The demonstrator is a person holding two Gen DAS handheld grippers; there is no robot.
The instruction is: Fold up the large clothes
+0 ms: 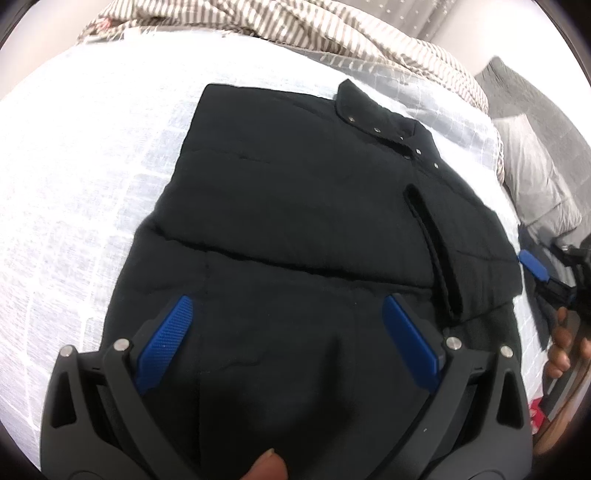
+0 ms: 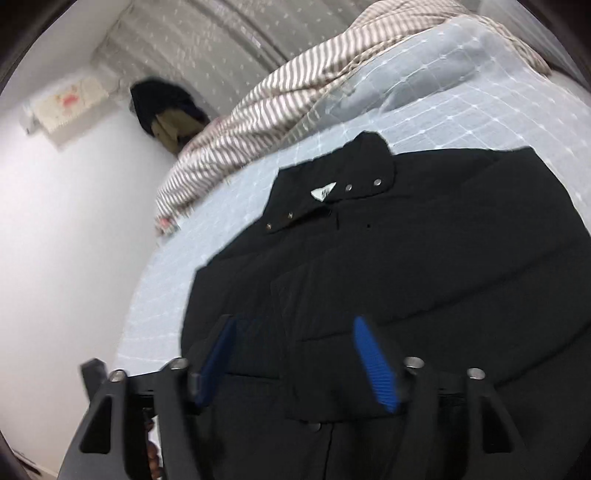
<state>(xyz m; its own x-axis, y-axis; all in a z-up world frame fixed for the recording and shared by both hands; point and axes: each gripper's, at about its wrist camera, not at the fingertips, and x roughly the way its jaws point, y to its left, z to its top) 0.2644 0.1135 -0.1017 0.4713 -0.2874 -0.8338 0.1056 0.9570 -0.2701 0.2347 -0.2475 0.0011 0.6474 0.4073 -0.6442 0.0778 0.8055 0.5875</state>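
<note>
Left gripper (image 1: pixel 288 332): angled downward, jaws spread wide, nothing clamped between the blue pads.
Right gripper (image 2: pixel 295 360): angled downward, jaws parted, pads pressing on nothing.
Fingertip (image 1: pixel 267 463): seen at left gripper's base.

Jacket (image 1: pixel 303 192) on bed (image 1: pixel 92 177), blanket (image 1: pixel 332 33) behind

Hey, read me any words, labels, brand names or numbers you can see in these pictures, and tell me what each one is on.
No text can be read in either view.
White neck label inside the collar of the black jacket: dark marks, too small and blurred to read.
Paper on the wall: red and pale marks, too blurred to read.
</note>
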